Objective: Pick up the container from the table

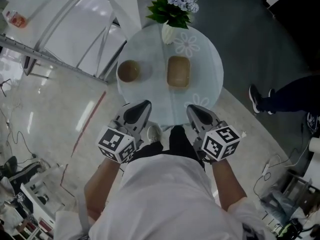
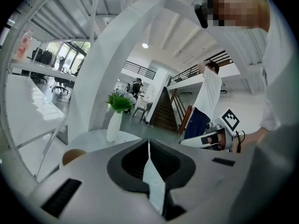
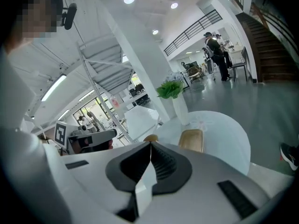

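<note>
Left tongs [image 2: 148, 142] and right tongs [image 3: 150, 144] both pinched together, empty. Container [image 3: 192, 140] on the worktop [image 3: 225, 133] is half hidden behind the right tongs' body.

I note the right gripper [image 3: 150, 144] hides the near end of the container [image 3: 192, 140] and all but a sliver of the bowl [image 3: 150, 137] in its own view. Head view — a bystander [image 1: 290, 94] is cut by the right edge, legs only.
</note>
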`<act>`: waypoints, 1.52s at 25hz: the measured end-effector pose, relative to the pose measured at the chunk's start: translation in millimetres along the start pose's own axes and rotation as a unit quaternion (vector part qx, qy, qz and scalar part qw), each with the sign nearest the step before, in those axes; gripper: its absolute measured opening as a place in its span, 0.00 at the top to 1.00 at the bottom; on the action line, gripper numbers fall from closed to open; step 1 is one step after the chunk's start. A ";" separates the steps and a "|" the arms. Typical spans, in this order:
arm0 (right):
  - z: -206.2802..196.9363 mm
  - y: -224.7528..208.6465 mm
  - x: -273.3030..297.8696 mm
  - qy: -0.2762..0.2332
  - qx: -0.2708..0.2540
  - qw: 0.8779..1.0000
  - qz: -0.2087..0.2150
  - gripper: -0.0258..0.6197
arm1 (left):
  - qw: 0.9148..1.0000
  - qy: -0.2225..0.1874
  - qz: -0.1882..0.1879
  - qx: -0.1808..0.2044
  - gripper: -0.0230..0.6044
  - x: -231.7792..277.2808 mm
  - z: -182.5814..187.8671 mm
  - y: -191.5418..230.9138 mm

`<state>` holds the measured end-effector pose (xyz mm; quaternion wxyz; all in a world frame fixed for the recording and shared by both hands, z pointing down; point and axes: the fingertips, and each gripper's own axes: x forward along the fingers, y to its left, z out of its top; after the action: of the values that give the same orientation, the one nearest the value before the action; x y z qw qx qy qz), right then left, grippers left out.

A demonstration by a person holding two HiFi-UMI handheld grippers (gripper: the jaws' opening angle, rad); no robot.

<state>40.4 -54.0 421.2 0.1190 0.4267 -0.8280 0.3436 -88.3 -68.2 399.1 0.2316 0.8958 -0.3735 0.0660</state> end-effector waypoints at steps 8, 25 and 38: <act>21.1 -48.3 25.6 0.029 -0.005 0.999 0.027 0.93 | 0.999 0.014 0.040 -0.029 0.93 52.9 -14.9 24.7; 33.1 -129.5 81.8 0.123 -0.029 0.988 0.088 0.92 | 0.986 0.032 0.131 -0.095 0.93 133.6 -53.3 76.6; 13.6 -162.0 112.0 0.169 -0.032 0.980 0.100 0.93 | 0.979 0.047 0.141 -0.140 0.93 171.8 -98.0 102.5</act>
<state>101.4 -197.8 541.8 0.2361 0.2736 -0.8447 0.3947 -32.3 -195.3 573.3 0.3599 0.7888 -0.4906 0.0869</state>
